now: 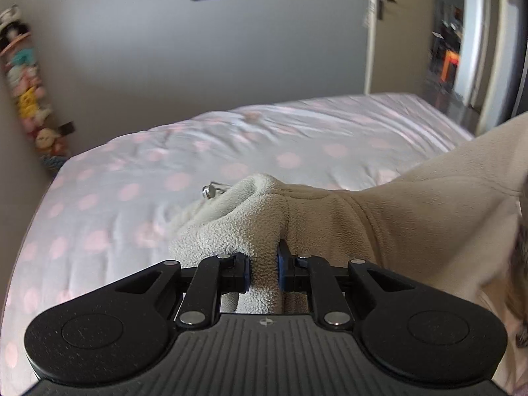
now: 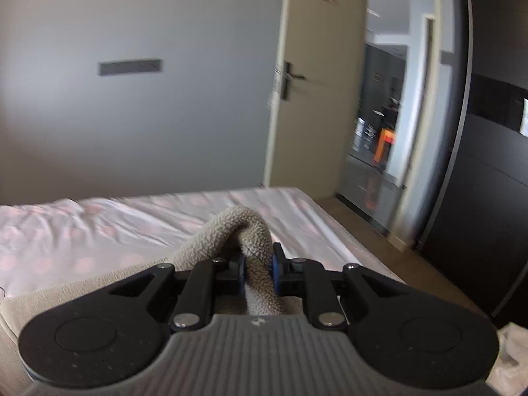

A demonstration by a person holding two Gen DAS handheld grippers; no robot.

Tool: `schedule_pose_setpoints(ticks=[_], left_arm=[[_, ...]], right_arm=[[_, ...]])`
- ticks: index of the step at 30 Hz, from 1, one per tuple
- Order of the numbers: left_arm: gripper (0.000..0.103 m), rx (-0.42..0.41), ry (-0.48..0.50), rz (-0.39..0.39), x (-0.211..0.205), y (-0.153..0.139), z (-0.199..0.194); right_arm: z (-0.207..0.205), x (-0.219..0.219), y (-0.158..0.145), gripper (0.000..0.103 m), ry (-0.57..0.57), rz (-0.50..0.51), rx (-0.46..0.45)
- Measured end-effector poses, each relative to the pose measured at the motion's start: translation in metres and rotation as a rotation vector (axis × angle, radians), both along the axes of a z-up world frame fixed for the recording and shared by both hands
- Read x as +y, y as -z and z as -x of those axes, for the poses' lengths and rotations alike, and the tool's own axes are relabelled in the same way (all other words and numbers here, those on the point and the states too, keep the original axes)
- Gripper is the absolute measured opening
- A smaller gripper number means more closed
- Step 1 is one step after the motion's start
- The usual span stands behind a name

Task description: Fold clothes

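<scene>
A beige fleece garment (image 1: pixel 412 217) hangs lifted above the bed, stretching from my left gripper off to the right. My left gripper (image 1: pixel 264 269) is shut on a bunched fleece edge, with a metal zipper pull (image 1: pixel 208 191) sticking out beyond it. In the right wrist view the same fleece garment (image 2: pixel 227 227) loops up over my right gripper (image 2: pixel 258 270), which is shut on another bunched edge; the cloth trails down to the left (image 2: pixel 66 293). Both grippers are held above the bed.
The bed (image 1: pixel 148 178) has a white cover with pink dots and also shows in the right wrist view (image 2: pixel 99 231). A grey wall stands behind it. Stuffed toys (image 1: pixel 29 99) hang at the left wall. An open door (image 2: pixel 307 99) and dark wardrobe (image 2: pixel 495 181) stand at the right.
</scene>
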State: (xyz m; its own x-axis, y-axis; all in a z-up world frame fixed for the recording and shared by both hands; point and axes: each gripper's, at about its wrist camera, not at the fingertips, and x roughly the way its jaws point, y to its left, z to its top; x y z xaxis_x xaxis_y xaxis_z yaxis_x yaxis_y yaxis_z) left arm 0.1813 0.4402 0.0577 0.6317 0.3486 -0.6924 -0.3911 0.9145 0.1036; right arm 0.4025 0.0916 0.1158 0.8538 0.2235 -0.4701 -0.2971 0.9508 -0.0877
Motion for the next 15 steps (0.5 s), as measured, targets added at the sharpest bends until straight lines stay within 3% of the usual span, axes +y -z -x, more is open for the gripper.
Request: schedule_pose_setpoints(ticks=[3, 6, 10, 15], left_arm=[[0.013, 0.028, 0.066, -0.029, -0.033, 0.025, -0.025], [0.012, 0.020, 0.138, 0.014, -0.059, 0.043, -0.032], [0.012, -0.008, 0.197, 0.091, -0.088, 0.067, -0.017], [0.012, 0.012, 0.198, 0.188, -0.116, 0.111, 0.009]], right_arm=[[-0.012, -0.018, 0.041, 0.018, 0.005, 0.025, 0.097], [-0.012, -0.025, 0.079, 0.023, -0.019, 0.041, 0.169], [0.020, -0.024, 0.105, 0.042, -0.078, 0.079, 0.187], [0.088, -0.023, 0.115, 0.049, -0.159, -0.007, 0.197]])
